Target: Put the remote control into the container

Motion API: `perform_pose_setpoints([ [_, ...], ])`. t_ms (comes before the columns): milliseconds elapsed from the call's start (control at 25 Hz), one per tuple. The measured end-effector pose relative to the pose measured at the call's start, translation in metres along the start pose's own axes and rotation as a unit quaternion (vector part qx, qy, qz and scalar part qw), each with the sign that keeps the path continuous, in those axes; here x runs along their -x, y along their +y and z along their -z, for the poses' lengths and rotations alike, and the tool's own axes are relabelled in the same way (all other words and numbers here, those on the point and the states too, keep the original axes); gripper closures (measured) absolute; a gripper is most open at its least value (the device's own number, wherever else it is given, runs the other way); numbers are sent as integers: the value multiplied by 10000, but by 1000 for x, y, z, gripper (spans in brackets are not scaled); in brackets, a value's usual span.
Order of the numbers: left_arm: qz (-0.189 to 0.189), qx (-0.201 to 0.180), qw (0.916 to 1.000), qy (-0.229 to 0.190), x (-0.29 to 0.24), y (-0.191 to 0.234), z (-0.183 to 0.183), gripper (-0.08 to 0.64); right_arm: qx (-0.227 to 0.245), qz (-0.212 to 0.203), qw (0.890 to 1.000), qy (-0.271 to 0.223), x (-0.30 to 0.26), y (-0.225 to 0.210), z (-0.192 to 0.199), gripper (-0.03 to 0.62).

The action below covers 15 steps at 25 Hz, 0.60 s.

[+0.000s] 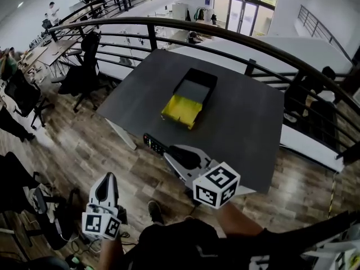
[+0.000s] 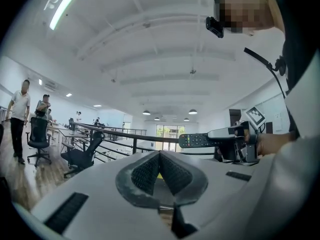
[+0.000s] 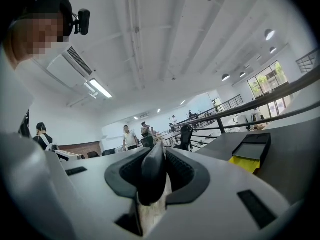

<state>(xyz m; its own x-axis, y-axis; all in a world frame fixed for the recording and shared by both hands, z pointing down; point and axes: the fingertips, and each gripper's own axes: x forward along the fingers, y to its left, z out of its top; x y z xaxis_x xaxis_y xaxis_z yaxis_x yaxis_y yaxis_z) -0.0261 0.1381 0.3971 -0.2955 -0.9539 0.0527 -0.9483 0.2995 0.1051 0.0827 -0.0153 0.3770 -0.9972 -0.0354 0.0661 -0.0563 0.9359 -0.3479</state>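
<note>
- The remote control (image 1: 152,143) is clamped between the jaws of the right gripper (image 3: 155,156), which are closed narrowly on its rear end.
- In the right gripper view only that dark end shows, seen end-on, and the rest of the remote is hidden behind it.
- The left gripper view shows its button side from the side. The buttons are too small to read.
- In the head view the remote sticks out beyond the near left edge of the surface (image 1: 247,128), above the wood floor (image 1: 84,151). How high it hangs cannot be told.
- The container (image 1: 181,110), dark with a yellow near end, lies on the middle of the surface, well apart from the remote. Its inside is in shadow.
- The left gripper (image 2: 160,156) has its jaws tip to tip, with nothing between them. It is held low at the person's left, off the surface.
- A curved railing (image 1: 225,35) runs behind the surface, and its ends are cut off by the frame.
</note>
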Motion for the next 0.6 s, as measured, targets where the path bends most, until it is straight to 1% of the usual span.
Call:
perform_pose_setpoints([
  [120,200,0,9998,22,-11,19,1,555,-54,216,9997,-76,-20,-7,-1,497],
  [240,364,-21,9993,14,-15,49,-4,555,-141,395,9990,-181,-44,-3,-1,497],
  [400,440,36,9990,-62,-25,100,-9,555,-57,538,9983,-207,-87,4,-6,497],
  [600,569,150,9983,-13,-42,152,-8,555,-11,657,9977,-160,-138,10,-7,497],
])
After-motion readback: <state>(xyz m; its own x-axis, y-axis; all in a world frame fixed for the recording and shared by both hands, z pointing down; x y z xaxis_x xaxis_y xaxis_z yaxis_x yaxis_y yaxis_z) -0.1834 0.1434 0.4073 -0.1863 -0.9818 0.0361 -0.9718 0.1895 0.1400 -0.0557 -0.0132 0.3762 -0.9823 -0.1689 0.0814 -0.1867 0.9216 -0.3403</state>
